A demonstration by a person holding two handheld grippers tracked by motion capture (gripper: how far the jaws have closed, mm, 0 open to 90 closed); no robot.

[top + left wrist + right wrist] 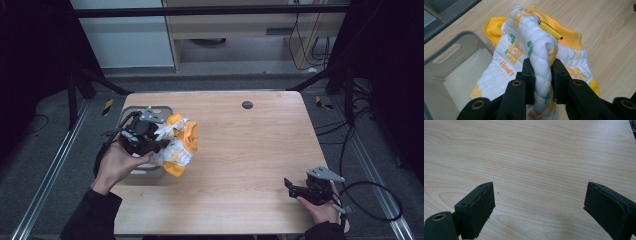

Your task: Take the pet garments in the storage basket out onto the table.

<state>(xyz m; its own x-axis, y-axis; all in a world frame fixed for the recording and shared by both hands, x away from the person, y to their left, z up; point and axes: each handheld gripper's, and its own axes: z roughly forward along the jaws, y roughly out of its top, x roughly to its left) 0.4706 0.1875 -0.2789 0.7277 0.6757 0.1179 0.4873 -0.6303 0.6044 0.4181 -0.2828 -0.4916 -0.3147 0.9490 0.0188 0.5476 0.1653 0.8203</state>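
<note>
Left claw point(541, 82): clenched on a thick fold of the garment, the two black pads pressing the padded cloth from both sides; in the high view it sits near the table's left edge point(150, 137).
Garment point(524, 45): small quilted piece, white with a stitched diamond pattern, printed with orange flowers, green marks and the word "flower"; ribbed orange knit at the collar and hem; soft and bunched, draped over the pinched fold. It hangs from the left claw at the table's left edge, just beside the bin point(180, 142).
Zip pull point(550, 30): short yellow ridged metal piece lying on top of the fold.
Bin point(456, 62): grey plastic, rectangular, rounded corners, slot handle in the wall, smooth pale inside; at the table's left edge.
Right claw point(539, 207): released, flat black pads standing wide apart over bare wood; near the table's front right corner point(292, 187).
Table point(250, 150): pale wood grain, smooth, rounded corners, a small dark round cap near the far edge.
</note>
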